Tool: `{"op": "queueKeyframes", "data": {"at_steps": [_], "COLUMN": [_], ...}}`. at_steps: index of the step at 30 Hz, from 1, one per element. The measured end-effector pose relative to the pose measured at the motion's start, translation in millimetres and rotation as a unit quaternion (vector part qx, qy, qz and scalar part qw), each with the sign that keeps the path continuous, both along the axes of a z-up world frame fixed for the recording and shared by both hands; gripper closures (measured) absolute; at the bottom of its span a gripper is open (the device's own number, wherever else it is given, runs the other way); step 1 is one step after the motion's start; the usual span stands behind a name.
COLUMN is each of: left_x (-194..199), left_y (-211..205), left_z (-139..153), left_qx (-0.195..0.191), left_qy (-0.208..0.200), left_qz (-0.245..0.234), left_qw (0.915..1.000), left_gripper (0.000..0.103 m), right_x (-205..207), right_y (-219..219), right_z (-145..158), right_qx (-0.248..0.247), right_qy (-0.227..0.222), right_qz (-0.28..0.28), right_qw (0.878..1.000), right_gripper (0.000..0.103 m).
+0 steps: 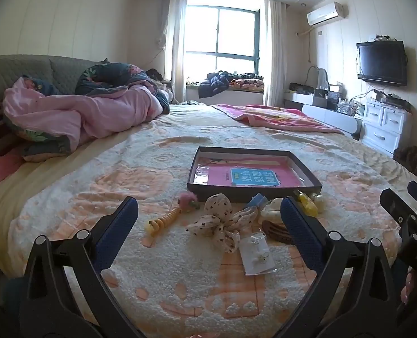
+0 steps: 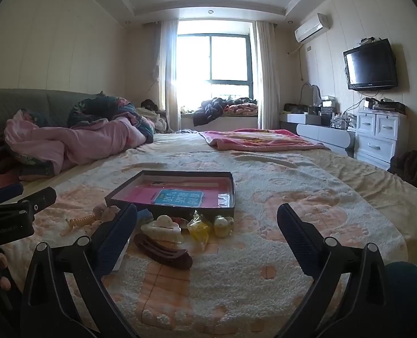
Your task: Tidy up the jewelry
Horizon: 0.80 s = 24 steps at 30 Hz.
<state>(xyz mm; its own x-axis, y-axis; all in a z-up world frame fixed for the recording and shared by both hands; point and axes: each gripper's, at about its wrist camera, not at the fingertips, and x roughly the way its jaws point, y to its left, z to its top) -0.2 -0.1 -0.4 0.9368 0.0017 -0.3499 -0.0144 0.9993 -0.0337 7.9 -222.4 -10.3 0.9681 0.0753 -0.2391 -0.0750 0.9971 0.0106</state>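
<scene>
You're facing a bright window [image 1: 221,35] flanked by pale curtains [image 1: 273,53], daylight washing out the glass. A wide bed [image 2: 293,174] fills the room, a pink quilt [image 1: 76,112] bunched at its left. On the right wall hang an air conditioner [image 1: 325,12] and a dark television [image 2: 370,64], above white drawers [image 2: 377,138] with what looks like cluttered cables.

Wide bed [image 1: 67,197] with fuzzy cream-and-peach blanket carries: shallow dark cardboard tray [image 1: 253,191]; before it spotted fabric bow [image 1: 222,222], yellow spiral hair tie [image 1: 163,219], brown plastic hair clip [image 2: 163,252], cream claw clip [image 2: 163,228] (all close together). Crumpled pink quilt [image 1: 82,112] far left.
</scene>
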Motion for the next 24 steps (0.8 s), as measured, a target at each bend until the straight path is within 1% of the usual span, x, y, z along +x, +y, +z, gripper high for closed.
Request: {"op": "queueKeyframes", "data": {"at_steps": [8, 9, 24], "left_x": [0.9, 0.8, 0.6], "left_y": [0.3, 0.4, 0.6], "left_z": [1.3, 1.7, 2.8], "left_qx": [-0.002, -0.002, -0.003], "left_qy": [0.0, 0.001, -0.001], "left_qz": [0.002, 0.002, 0.002], "left_qw": [1.0, 1.0, 1.0], "left_gripper": [0.01, 0.01, 0.01], "right_x": [3.8, 3.6, 6.9], "right_y": [8.9, -0.8, 1.5], "right_z": [-4.8, -3.6, -7.1], "right_qx": [-0.002, 0.001, 0.003], "right_qy": [0.001, -0.001, 0.0], "right_qz": [0.003, 0.001, 0.002], "right_qw": [1.0, 1.0, 1.0], "right_gripper": [0.006, 0.006, 0.006]}}
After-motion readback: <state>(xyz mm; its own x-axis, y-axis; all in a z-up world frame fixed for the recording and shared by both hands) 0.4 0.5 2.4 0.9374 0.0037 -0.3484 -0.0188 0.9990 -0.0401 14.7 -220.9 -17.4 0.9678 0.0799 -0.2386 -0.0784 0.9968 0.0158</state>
